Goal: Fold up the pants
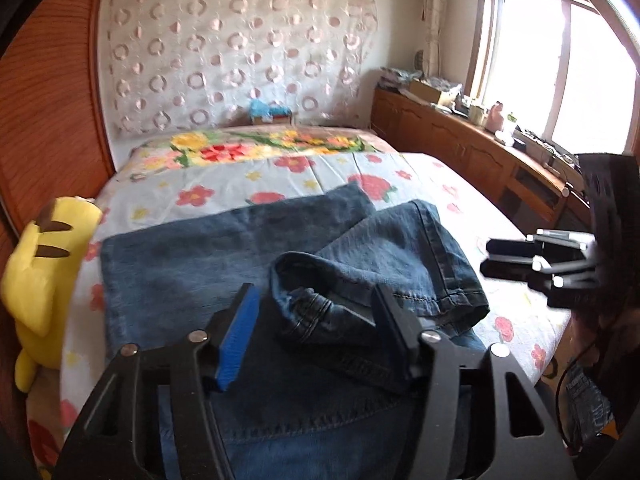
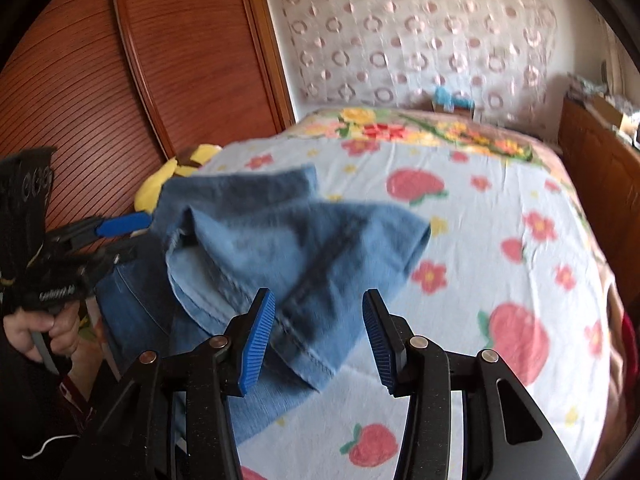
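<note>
Blue jeans point(image 1: 200, 256) lie across the flowered bed sheet point(image 1: 280, 184), with one leg folded back into a loose heap. My left gripper point(image 1: 316, 332) hovers low over that heap. The bunched hem sits between its jaws against the right finger, while the blue left pad point(image 1: 240, 336) stands clear, so it is open. In the right wrist view the jeans point(image 2: 300, 240) spread ahead, and my right gripper point(image 2: 320, 340) stands open above a hem corner with nothing pinched. The right gripper point(image 1: 486, 258) also shows at the bed's right side, and the left gripper point(image 2: 136, 238) at the jeans' left edge, held by a hand point(image 2: 52, 332).
A yellow plush toy point(image 1: 44, 280) leans at the bed's left edge beside a wooden wardrobe point(image 1: 48, 100). A low wooden cabinet point(image 1: 460, 140) with clutter on top runs under the window on the right. A small blue item point(image 1: 270, 112) sits at the head of the bed.
</note>
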A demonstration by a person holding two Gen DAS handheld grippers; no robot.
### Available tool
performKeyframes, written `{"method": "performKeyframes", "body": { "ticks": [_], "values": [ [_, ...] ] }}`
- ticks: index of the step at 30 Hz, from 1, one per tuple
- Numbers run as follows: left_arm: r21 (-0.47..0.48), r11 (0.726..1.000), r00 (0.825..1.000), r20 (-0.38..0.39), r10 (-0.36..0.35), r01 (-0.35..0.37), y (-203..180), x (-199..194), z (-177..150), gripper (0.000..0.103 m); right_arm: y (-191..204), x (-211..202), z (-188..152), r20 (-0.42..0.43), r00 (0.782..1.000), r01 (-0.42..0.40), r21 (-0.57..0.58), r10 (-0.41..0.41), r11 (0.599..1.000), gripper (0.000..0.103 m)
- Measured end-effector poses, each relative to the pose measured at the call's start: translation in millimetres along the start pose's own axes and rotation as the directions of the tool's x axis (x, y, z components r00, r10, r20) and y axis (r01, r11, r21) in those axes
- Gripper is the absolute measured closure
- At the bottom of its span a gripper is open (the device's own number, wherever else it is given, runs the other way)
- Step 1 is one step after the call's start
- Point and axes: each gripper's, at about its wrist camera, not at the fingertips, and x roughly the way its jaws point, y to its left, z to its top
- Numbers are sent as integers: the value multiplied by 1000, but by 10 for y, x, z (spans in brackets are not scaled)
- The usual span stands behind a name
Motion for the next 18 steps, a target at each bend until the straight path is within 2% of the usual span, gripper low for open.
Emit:
{"method": "performKeyframes", "body": {
  "ticks": [2, 5, 7, 8, 10, 13, 14, 15, 17, 18],
  "values": [
    [0, 1000, 1000, -21, 18, -18, 3, 94, 9, 47, 3, 31, -3, -28, 1000, 3, 26, -3, 1000, 55],
    [5, 1000, 999, -45, 13, -13, 7, 198, -7, 58, -38, 86, 34, -59, 998, -26, 64, 30, 998, 55],
    [-3, 1000, 999, -52, 5, -5, 16, 225, -27, 77, -41, 109, 48, -77, 996, -39, 85, 46, 996, 55],
    [-7, 1000, 999, -52, -3, 2, 22, 229, -41, 77, -42, 124, 41, -92, 994, -57, 95, 66, 994, 55],
    [7, 1000, 999, -48, -6, 6, -5, 208, -82, 84, -87, 149, 21, -104, 989, -91, 119, 104, 989, 55],
    [24, 1000, 1000, -30, -2, 3, -63, 140, -115, 89, -65, 126, 28, -96, 989, -99, 122, 111, 988, 56],
    [27, 1000, 1000, -21, 4, -4, -69, 115, -109, 90, -46, 93, 59, -83, 990, -106, 120, 117, 987, 71],
    [27, 1000, 1000, -8, 3, -2, -85, 51, -100, 90, -27, 65, 85, -74, 990, -110, 111, 119, 988, 90],
    [22, 1000, 1000, 19, -7, 7, -95, -67, -66, 92, 7, -52, 139, -45, 992, -117, 88, 122, 989, 93],
    [20, 1000, 999, 39, -6, 6, -113, -150, -45, 101, 33, -119, 195, -29, 990, -136, 77, 138, 988, 95]
  ]
}}
